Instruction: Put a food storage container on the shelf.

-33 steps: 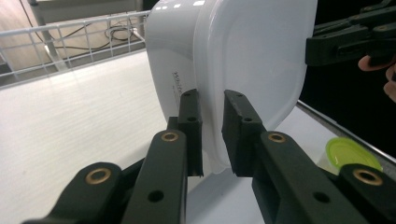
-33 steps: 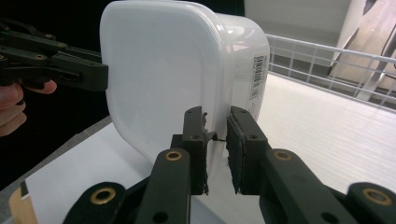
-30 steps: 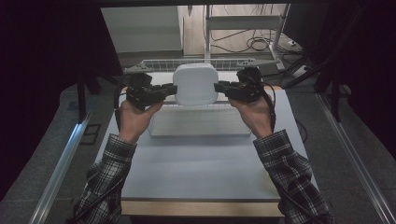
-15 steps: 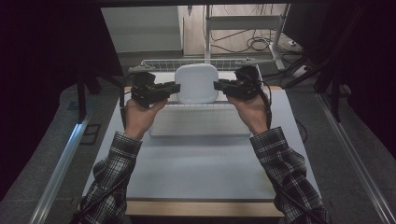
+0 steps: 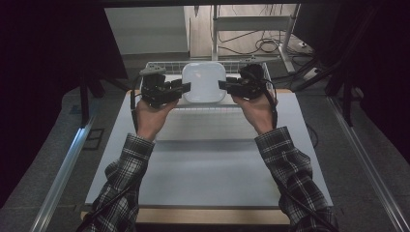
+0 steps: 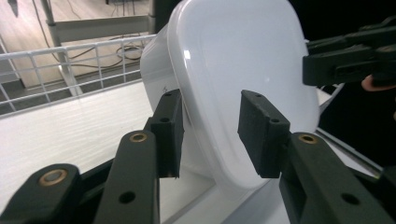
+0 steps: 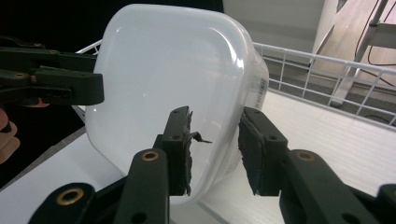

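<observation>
One white container (image 5: 203, 81) stands on its edge at the far end of the one counter (image 5: 208, 169). One white wire basket (image 5: 159, 65) lies just behind the container. Two tools flank the container: the left tool (image 5: 186, 88) at its left edge and the right tool (image 5: 221, 85) at its right edge. Two hands carry them, one hand (image 5: 151, 113) nearer than the container on its left, the other hand (image 5: 256, 110) on its right. Two plaid sleeves (image 5: 121, 183) follow them. One metal stand (image 5: 251, 21) rises beyond the container.

Grey floor (image 5: 58, 145), white shelving (image 5: 251, 24), perhaps cables (image 5: 268, 46)
</observation>
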A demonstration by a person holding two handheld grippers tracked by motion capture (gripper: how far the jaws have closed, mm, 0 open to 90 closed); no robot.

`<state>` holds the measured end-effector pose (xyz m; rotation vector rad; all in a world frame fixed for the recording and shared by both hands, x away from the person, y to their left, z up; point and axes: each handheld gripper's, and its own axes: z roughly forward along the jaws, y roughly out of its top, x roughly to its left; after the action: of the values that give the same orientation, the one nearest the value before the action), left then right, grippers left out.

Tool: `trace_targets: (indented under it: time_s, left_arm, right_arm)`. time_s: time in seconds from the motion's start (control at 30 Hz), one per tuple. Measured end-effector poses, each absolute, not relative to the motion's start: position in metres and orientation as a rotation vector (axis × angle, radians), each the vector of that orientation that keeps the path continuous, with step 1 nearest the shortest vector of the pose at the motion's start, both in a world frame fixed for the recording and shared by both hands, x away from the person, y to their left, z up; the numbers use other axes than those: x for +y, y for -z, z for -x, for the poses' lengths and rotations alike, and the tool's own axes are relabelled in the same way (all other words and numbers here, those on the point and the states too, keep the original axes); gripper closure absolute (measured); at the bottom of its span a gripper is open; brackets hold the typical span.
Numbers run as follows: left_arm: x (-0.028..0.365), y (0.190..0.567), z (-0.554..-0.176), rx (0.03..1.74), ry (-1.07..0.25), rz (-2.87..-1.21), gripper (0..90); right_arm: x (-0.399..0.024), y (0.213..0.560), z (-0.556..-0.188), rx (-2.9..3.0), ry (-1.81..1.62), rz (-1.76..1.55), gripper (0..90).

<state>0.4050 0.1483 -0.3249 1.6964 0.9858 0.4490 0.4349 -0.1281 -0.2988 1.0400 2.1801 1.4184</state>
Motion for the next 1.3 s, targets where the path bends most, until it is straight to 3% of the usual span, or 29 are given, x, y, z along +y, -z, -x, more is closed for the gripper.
trace_targets:
  time_s: [0.43, 0.6, 1.17, 1.3]
  left_arm:
    - [0.138, 0.326, -0.415, 0.992, -0.547, -1.755, 43.9]
    - [0.137, 0.329, -0.421, 1.002, -0.516, -1.728, 42.1]
    - [0.137, 0.329, -0.428, 0.992, -0.488, -1.695, 35.7]
    - [0.137, 0.327, -0.421, 0.970, -0.492, -1.710, 30.5]
  right_arm:
    - [-0.119, 0.299, -0.444, 2.165, -1.365, -1.028, 57.3]
    - [-0.120, 0.301, -0.450, 2.151, -1.382, -1.055, 51.0]
    - [-0.123, 0.303, -0.460, 2.076, -1.376, -1.083, 49.9]
    - [-0.127, 0.300, -0.453, 2.093, -1.404, -1.063, 44.9]
